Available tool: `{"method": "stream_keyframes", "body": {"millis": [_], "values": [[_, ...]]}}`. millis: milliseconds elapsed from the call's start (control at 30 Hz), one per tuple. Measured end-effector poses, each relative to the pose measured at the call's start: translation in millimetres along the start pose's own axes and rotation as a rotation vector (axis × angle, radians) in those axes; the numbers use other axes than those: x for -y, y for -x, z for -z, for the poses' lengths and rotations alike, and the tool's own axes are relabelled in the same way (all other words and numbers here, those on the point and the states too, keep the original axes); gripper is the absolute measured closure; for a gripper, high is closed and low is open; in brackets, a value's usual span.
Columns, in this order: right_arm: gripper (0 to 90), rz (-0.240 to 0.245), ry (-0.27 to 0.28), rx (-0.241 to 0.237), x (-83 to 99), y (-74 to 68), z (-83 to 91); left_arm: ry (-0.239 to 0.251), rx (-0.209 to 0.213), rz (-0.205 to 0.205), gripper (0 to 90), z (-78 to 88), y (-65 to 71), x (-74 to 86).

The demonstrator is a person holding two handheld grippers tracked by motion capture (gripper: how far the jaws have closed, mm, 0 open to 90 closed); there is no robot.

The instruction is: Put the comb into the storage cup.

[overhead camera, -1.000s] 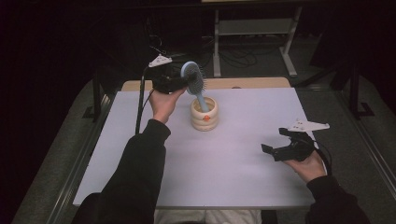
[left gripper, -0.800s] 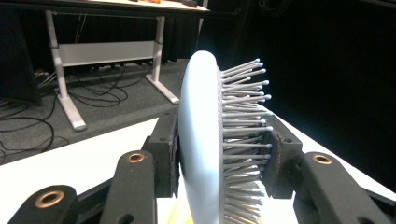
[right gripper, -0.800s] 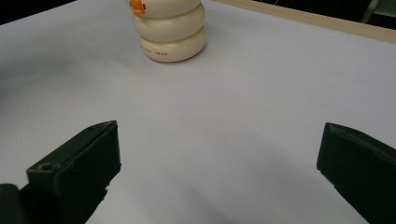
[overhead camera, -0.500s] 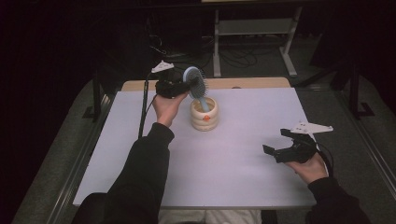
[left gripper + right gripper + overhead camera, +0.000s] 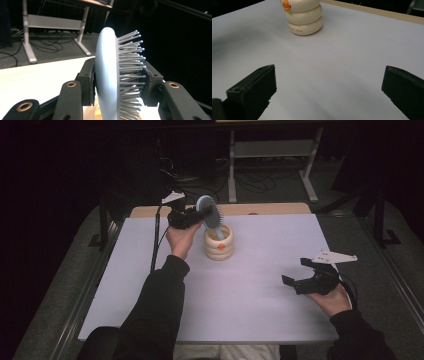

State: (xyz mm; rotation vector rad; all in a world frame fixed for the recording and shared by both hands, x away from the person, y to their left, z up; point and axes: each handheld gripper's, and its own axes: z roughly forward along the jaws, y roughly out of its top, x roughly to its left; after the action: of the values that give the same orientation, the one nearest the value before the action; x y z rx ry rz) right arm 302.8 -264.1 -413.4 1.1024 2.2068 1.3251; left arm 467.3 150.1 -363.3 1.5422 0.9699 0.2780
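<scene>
We squeezed the hairbrush [image 5: 210, 213] in our left gripper [image 5: 192, 216]; our right gripper [image 5: 306, 276] stayed wide apart. Tilted, the brush might tip the cup [image 5: 219, 242].

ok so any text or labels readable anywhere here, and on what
One line of small dark print runs along the bottom ring of the cream ribbed duck-faced cup, in the right gripper view: too small and blurred to read.
The pale blue plastic hairbrush carries no text.
</scene>
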Motion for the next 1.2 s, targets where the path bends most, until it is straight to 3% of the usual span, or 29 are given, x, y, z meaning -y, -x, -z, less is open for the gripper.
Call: {"method": "stream_keyframes", "body": {"millis": [133, 433, 600, 800, 900, 967, 1000, 1067, 1200], "values": [[0.0, -0.003, 0.003, 0.001, -0.1, 0.4, 0.5, 0.020, 0.007, 0.036, 51.4, 3.1, -7.3, 3.7], [0.0, -0.002, 0.001, 0.002, 0.0, 0.8, 0.7, 0.018, -0.014, 0.065, 46.1, 8.3, -15.9, 6.3], [0.0, -0.002, -0.001, -0.007, 0.1, 0.6, 0.5, 0.009, -0.018, 0.040, 44.1, 9.3, -15.4, 5.9], [0.0, 0.003, 0.003, -0.008, 0.2, 0.5, 0.9, 0.001, -0.004, 0.010, 33.7, 13.8, -16.6, 4.1], [0.0, 0.008, 0.006, -0.016, 0.4, 0.3, 0.6, 0.015, -0.034, -0.012, 27.7, 19.2, -17.2, 1.7], [0.0, 0.009, 0.006, -0.016, 0.3, -0.1, 0.4, 0.021, -0.048, -0.005, 23.0, 24.1, -20.0, 0.0], [0.0, 0.010, 0.006, -0.015, 0.3, -0.1, 0.4, 0.025, -0.043, -0.003, 20.5, 26.6, -21.5, -0.6], [0.0, 0.010, 0.006, -0.015, 0.3, -0.1, 0.5, 0.026, 0.010, -0.001, 14.4, 30.1, -25.1, -1.8], [0.0, 0.010, 0.004, -0.016, 0.2, -0.9, 0.5, -0.004, 0.065, -0.002, 0.0, 37.1, -32.2, -3.1]]}}
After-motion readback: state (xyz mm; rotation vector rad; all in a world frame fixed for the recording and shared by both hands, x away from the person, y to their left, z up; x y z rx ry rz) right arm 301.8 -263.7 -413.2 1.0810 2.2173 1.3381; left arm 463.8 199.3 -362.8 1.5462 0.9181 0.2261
